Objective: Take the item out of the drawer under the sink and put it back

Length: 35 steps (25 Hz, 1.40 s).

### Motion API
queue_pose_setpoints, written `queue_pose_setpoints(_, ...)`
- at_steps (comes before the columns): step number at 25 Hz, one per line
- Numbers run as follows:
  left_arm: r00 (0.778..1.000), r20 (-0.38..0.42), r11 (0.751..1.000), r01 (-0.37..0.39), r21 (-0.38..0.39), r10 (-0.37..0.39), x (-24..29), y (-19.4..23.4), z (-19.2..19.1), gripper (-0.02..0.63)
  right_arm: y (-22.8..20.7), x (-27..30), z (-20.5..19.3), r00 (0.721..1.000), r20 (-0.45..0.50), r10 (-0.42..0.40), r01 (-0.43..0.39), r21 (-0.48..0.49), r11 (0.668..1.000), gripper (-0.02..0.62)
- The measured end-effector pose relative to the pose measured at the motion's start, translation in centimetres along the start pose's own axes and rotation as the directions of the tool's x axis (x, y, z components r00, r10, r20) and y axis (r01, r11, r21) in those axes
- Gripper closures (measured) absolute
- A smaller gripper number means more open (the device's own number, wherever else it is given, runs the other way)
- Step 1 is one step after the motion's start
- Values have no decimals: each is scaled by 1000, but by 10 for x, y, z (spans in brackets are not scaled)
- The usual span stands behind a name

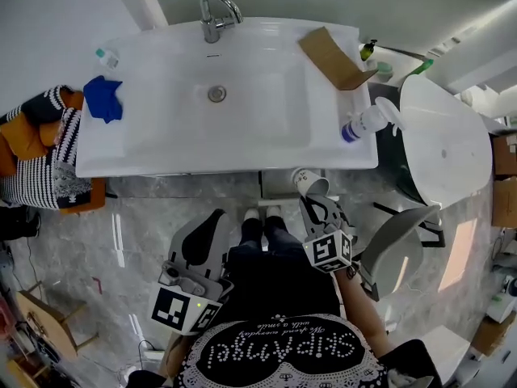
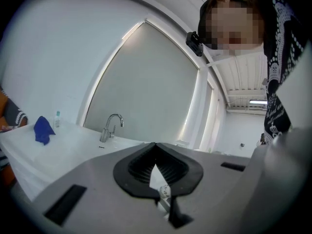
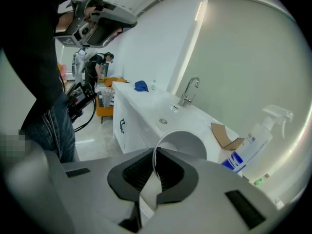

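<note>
A white paper cup (image 1: 309,183) hangs on its side just in front of the sink counter (image 1: 161,156), below its right half. My right gripper (image 1: 317,204) is shut on the cup's rim. In the right gripper view the cup (image 3: 187,145) juts out past the pads, and the right gripper (image 3: 155,172) pinches its thin wall. My left gripper (image 1: 208,231) is lower left, over the floor by the person's legs. In the left gripper view the left gripper (image 2: 156,152) has its pads meeting at the tips with nothing between them. The cabinet front (image 3: 127,126) under the sink shows a black handle.
On the counter lie a blue cloth (image 1: 103,98), a small bottle (image 1: 107,56), a cardboard piece (image 1: 333,57) and a spray bottle (image 1: 367,120); the faucet (image 1: 216,14) stands at the back. A white tub (image 1: 444,136) is at right, a chair with striped clothing (image 1: 40,160) at left.
</note>
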<state>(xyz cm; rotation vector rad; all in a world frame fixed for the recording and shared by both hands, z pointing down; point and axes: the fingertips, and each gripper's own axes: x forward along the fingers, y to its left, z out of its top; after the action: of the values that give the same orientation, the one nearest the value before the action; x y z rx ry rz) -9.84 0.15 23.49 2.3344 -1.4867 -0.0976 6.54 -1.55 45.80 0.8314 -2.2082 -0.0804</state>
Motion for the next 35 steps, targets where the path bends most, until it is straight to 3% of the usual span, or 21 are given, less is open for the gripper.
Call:
queue_pose_setpoints(11,999,7,997,49,61,-50,3,8,3,601,-24,-22,55,981,150,-126,99,180,979,569)
queue_pose_setpoints(18,998,36,995,55,87,-58,1,6,6,601,-39,-49,102,942,278,-189,126,231,965,569)
queue_pose_setpoints(24,996,42,991,77,105,-82,-3,4,6,601,-49,-80,145,882,399,-250,152,260,954,569)
queue_pose_setpoints(29,994,23,986,102,135,-106,-7,3,1,601,-52,-100,160,856,426,-294,141,355,924,569)
queue_pose_setpoints(35,993,53,988,97,121,-104,-6,0,8,601,-50,-118,166,835,442,-326,148,390,909,569)
